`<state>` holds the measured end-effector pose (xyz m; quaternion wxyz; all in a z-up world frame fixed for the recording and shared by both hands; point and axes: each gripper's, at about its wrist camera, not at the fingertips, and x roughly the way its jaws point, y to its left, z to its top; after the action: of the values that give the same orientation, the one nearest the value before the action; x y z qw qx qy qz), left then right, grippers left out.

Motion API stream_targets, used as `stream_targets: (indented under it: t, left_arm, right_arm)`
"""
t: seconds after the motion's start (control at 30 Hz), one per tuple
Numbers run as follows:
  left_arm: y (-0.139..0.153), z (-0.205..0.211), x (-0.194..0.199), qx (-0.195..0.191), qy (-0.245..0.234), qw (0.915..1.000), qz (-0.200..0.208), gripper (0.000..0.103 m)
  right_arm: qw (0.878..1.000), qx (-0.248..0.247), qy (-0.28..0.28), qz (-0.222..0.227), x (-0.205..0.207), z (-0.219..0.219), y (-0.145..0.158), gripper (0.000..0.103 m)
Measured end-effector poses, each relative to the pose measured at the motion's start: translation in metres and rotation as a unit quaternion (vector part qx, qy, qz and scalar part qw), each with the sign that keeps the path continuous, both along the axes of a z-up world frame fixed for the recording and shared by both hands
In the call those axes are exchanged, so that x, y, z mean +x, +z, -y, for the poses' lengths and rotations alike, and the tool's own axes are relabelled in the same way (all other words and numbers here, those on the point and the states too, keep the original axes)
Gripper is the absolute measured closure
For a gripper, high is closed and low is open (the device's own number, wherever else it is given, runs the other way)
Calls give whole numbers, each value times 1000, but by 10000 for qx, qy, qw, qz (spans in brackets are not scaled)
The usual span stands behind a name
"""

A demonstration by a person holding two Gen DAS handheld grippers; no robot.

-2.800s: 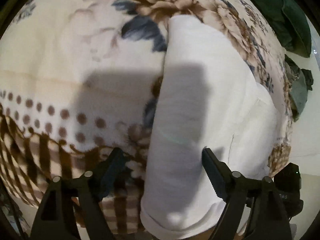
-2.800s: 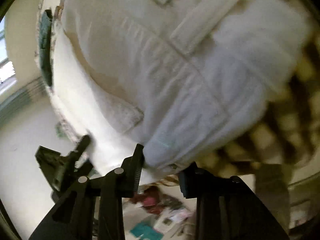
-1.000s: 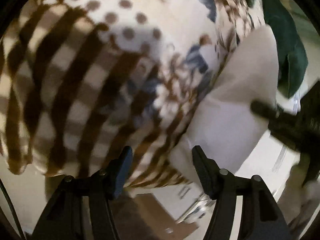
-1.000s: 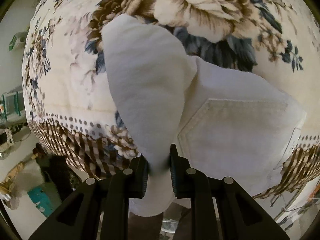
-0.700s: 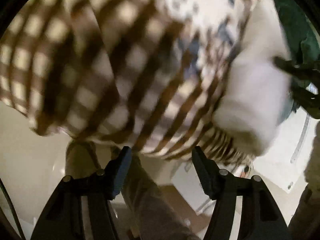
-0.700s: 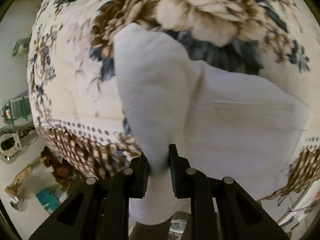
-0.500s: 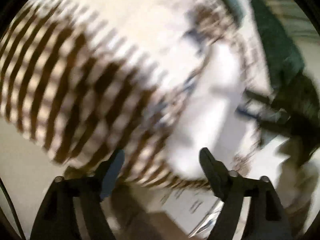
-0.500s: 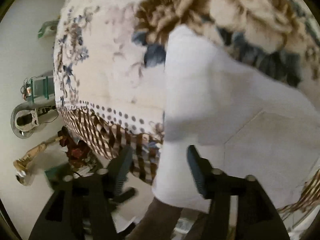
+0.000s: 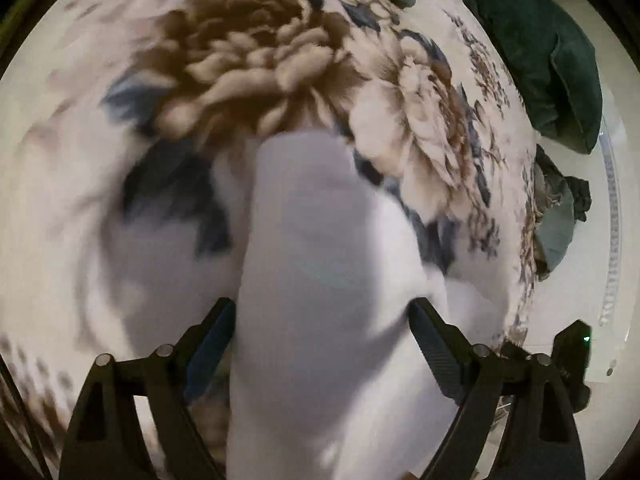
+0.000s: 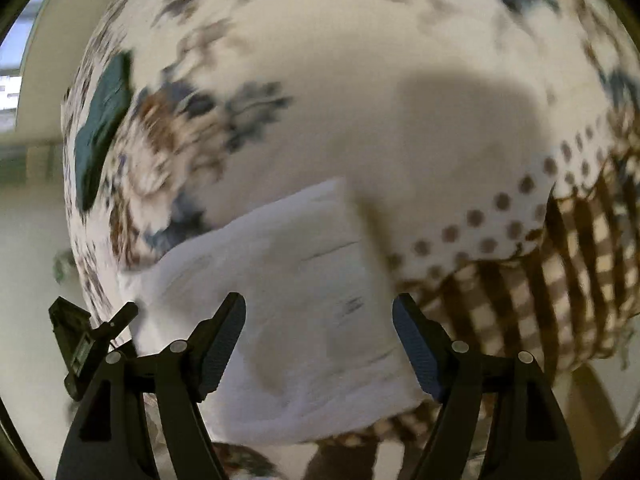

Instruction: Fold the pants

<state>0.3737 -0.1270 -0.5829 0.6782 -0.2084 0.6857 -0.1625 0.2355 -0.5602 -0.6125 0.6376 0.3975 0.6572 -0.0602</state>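
The white pants (image 9: 320,280) lie folded on a floral blanket (image 9: 280,72), near its front edge. In the left wrist view the folded leg runs away from me between the wide-apart jaws of my left gripper (image 9: 320,332), which is open over the cloth. In the right wrist view the pants (image 10: 288,280) show a seam and a pocket. My right gripper (image 10: 320,332) is open just above them, holding nothing. Both views are motion blurred.
The blanket (image 10: 400,80) has a dotted band and a brown checked border (image 10: 580,272) hanging over the edge. Dark green clothes (image 9: 540,48) lie at the far right, and a green piece (image 10: 100,120) at the blanket's left edge. The right gripper's body (image 9: 568,360) shows beside the bed.
My right gripper has let go of the pant leg and opened. My left gripper has swung back from the blanket's checked edge to over the folded pants.
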Motion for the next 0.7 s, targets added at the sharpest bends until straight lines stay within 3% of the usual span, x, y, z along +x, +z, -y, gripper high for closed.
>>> stream_targets:
  t: [0.03, 0.13, 0.17, 0.2, 0.23, 0.27, 0.3, 0.33, 0.37, 0.43, 0.47, 0.53, 0.57, 0.6, 0.7]
  left_arm:
    - [-1, -2, -1, 62, -57, 10000, 21, 34]
    - [-9, -3, 5, 121, -91, 9998, 87, 45]
    - [-11, -6, 7, 70, -29, 9999, 66, 48]
    - [-17, -11, 11, -46, 128, 9999, -9, 50]
    - [-22, -23, 13, -179, 330, 9992, -98, 53]
    - [-27, -35, 14, -376, 557, 9976, -185, 55]
    - [-35, -47, 16, -638, 797, 9943, -293, 55]
    - [-42, -53, 15, -853, 956, 9910, -391, 55]
    - [-41, -51, 15, -833, 931, 9914, -379, 55]
    - [-27, -37, 16, -476, 618, 9968, -188, 53]
    - [-21, -32, 16, -392, 491, 9979, -151, 47]
    - [-3, -22, 11, -278, 195, 9994, -52, 39]
    - [6, -20, 6, -229, 114, 9997, 44, 35]
    - [15, -18, -2, -139, 70, 9998, 142, 32]
    - [28, -21, -27, -203, 72, 9996, 184, 15]
  right_arm:
    - [9999, 96, -30, 47, 0, 1, -7, 25]
    - [9965, 696, -30, 466, 5, -7, -27, 26]
    - [9953, 663, 77, 708, 9, -13, -23, 37]
    - [9952, 482, 269, 808, 12, -18, -19, 66]
    - [9953, 93, 483, 832, 15, -24, -13, 81]
    - [9935, -200, 550, 978, 17, -24, -5, 87]
    - [9933, -311, 470, 1010, 18, -21, -2, 87]
    - [9938, -365, 349, 991, 19, -14, -4, 87]
    - [9955, -197, 246, 890, 21, -9, -11, 87]
    - [9970, 168, 228, 722, 23, -6, -21, 85]
    - [9970, 322, 242, 660, 24, -5, -22, 81]
    - [9962, 656, 182, 540, 13, 1, -19, 53]
    - [9959, 700, 123, 557, 4, 3, -14, 27]
    - [9953, 719, 12, 644, -5, 6, -7, 20]
    - [9913, 974, -552, 691, -52, 5, 1, 20]
